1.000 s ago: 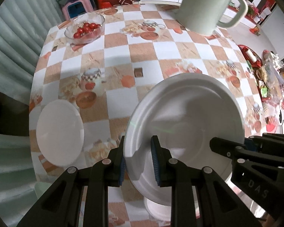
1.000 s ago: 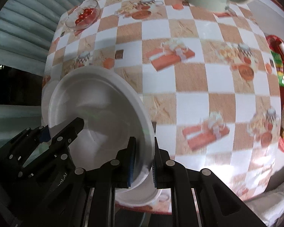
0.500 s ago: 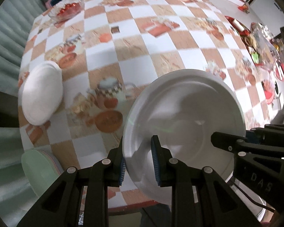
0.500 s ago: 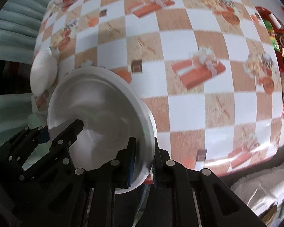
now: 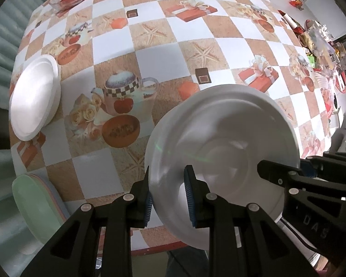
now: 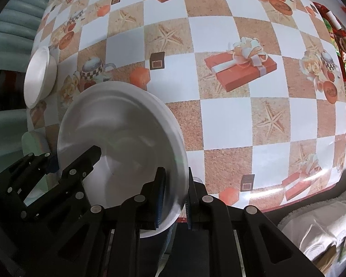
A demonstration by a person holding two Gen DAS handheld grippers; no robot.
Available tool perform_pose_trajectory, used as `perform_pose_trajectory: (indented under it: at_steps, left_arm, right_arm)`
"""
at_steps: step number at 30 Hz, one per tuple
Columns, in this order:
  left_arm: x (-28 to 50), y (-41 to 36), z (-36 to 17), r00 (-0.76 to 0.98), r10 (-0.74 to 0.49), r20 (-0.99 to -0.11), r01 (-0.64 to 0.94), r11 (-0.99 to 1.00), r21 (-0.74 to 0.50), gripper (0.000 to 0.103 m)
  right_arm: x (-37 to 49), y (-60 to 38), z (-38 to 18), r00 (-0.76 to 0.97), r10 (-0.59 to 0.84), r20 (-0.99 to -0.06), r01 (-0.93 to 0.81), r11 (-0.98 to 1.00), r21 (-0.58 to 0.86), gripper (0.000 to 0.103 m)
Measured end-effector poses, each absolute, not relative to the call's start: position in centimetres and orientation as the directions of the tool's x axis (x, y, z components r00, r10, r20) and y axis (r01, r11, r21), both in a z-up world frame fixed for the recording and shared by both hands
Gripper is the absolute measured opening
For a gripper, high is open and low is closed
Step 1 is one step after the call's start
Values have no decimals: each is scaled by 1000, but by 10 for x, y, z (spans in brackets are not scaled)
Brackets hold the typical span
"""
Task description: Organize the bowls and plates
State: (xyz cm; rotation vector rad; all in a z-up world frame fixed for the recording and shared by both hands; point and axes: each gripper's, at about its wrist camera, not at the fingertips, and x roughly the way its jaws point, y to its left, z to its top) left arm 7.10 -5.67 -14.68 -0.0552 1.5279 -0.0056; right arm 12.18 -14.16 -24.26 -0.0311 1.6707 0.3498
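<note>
Both hand-held grippers, left (image 5: 167, 194) & right (image 6: 174, 198), pinch opposite rims of one white plate (image 5: 221, 143), carried over the worktop (image 5: 173, 46) edge. Second white plate (image 5: 33, 97) sits at 9 o'clock. Stacking apparently not yet done; placement left.

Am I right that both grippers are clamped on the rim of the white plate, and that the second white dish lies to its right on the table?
Not quite: the second white dish lies to the left of the white plate, near the table edge, as both wrist views show. The left gripper and right gripper are indeed clamped on its rim.
</note>
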Motion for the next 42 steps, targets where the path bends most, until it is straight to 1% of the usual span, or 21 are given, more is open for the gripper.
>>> perform_pose_trajectory:
  at_steps: [2,5,6,8,10,11,12,13,14,15,16,20,23,32,36,41,42]
  left_arm:
    - [71,-56,-148,43,-33,-999,-31,999,-34,27]
    - [70,-56,-151,36,-32,-999,-28,999,-33,37]
    - [70,-57,-151,36,-35,-999,-29,999,-36,48]
    - [68,-57,-148,54,-9,-998,-32,999,-10,62]
    - [67,-55,-146,64,2,-998,-33,999,0,74]
    - [66,-53,-144,66,-9,-998,-38,999,-12,76]
    - [64,-51,-142,69,-16,-998,-43,999,-19,77]
    - [62,-47,-139,80,-16,-997,-54,998,-20,78]
    - [60,-42,-137,91,-13,-996,-65,998,-19,78]
    - [59,-39,-136,98,-12,-995,-75,997,-20,80]
    - [56,-34,-134,106,-14,-994,-91,996,-24,81]
    - [46,-6,-131,109,-43,-993,-175,983,-62,81]
    - [41,8,-129,98,-55,-994,-218,973,-75,81]
    - [34,70,-108,141,-9,-990,-366,929,-61,81]
    - [38,96,-103,159,-22,-987,-432,897,-89,81]
    - [44,123,-99,168,20,-986,-482,874,-64,82]
    - [46,129,-99,168,28,-985,-492,869,-60,82]
  right_arm:
    - [122,-138,-245,-138,174,-975,-231,952,203,16]
    - [121,-134,-247,-139,175,-975,-243,948,205,16]
    - [121,-132,-246,-140,173,-975,-251,946,204,16]
    - [120,-131,-246,-140,153,-978,-261,947,185,18]
    - [122,-132,-247,-149,139,-979,-259,950,175,21]
    - [122,-135,-247,-153,136,-979,-251,952,172,25]
    - [123,-138,-246,-149,130,-980,-247,955,165,41]
    - [124,-141,-245,-137,105,-985,-246,960,136,64]
    - [126,-145,-244,-126,80,-989,-245,963,110,74]
    - [129,-150,-241,-112,74,-991,-239,966,99,88]
    - [131,-155,-239,-108,93,-990,-224,968,116,91]
    - [142,-168,-235,-135,87,-987,-177,978,110,91]
    - [151,-166,-227,-121,91,-988,-171,979,111,91]
    - [178,-113,-187,-81,142,-987,-289,944,160,91]
    - [181,-88,-182,-89,170,-982,-333,924,190,91]
    - [188,-55,-181,-92,168,-981,-388,902,191,91]
    - [189,-49,-181,-90,159,-983,-397,900,182,94]
